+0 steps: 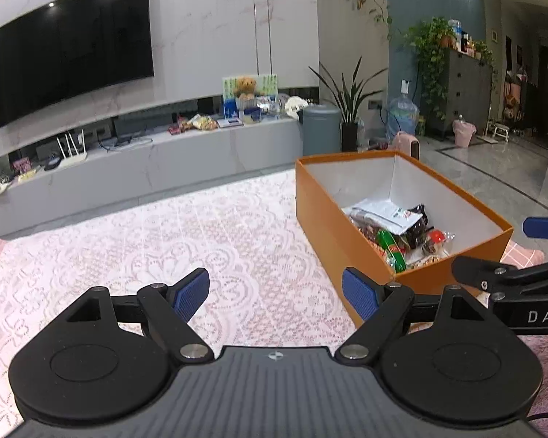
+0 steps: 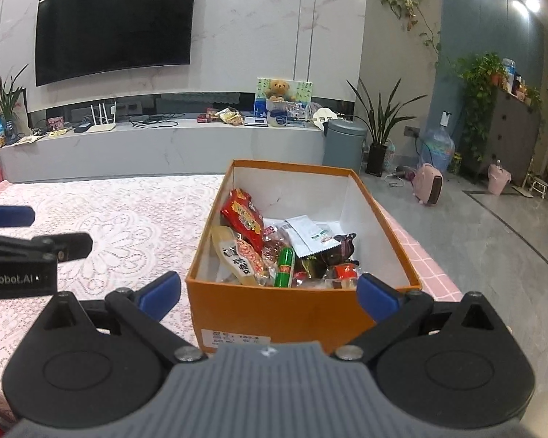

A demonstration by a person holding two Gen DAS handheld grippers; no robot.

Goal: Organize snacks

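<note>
An orange cardboard box (image 2: 259, 310) with white inner walls stands on the lace-covered table and holds several snack packets (image 2: 274, 252): a red bag, a beige bag, a green stick, a white sachet. The box also shows at right in the left wrist view (image 1: 321, 226), with the snack packets (image 1: 398, 233) inside. My right gripper (image 2: 268, 292) is open and empty, just in front of the box's near wall. My left gripper (image 1: 276, 292) is open and empty over the tablecloth, left of the box. Each gripper shows at the edge of the other's view.
A pink lace tablecloth (image 1: 164, 248) covers the table. Beyond it are a TV (image 2: 113, 25), a long low cabinet (image 2: 164, 146) with clutter, a grey bin (image 2: 345, 142), potted plants and a tiled floor at right.
</note>
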